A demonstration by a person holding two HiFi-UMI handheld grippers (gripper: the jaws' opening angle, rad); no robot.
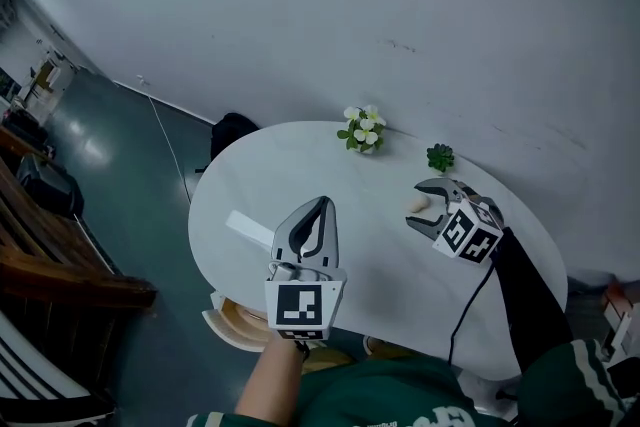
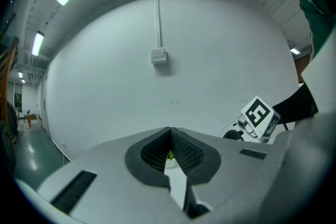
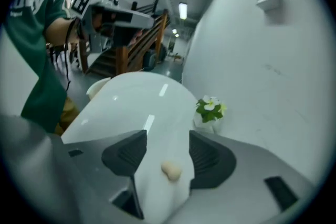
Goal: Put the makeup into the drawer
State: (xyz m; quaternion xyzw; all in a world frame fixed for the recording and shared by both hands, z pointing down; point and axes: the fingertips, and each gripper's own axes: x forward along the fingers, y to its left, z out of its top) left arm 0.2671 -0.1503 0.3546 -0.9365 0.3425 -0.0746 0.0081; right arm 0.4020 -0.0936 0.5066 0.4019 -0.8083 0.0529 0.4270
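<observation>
Right gripper view: makeup sponge, small, beige and peanut-shaped, lies flat on the white table. It sits between the jaws of my right gripper, back from the tips and slightly nearer the pad on the right of that view. Bare table shows on both sides of it, so neither pad touches it. Right jaws are spread wide and grasp nothing.

Head view agrees: the sponge is inside the right jaws' fork, on the far right part of the table. Contact can't be judged from there, as the jaws crowd it and it is only a pale blob.

My left gripper is well apart from the sponge, over the near left part of the table. Its jaws are clenched tip to tip with nothing between them.

Beyond the sponge, a pot of white flowers stands at the table's far edge by the wall. A small green plant stands just right of it in the head view.

Hard to see:
- Left gripper view doesn't show the sponge. My own jaw body blocks the table, leaving a sliver of white and a green speck through the gap below the tips.
- The right gripper's marker cube shows there, but its jaws are mostly cut off.
- Sponge detail is soft in both views.
- A pale round object below the table's near edge is half covered, and I can't tell what it is.
</observation>
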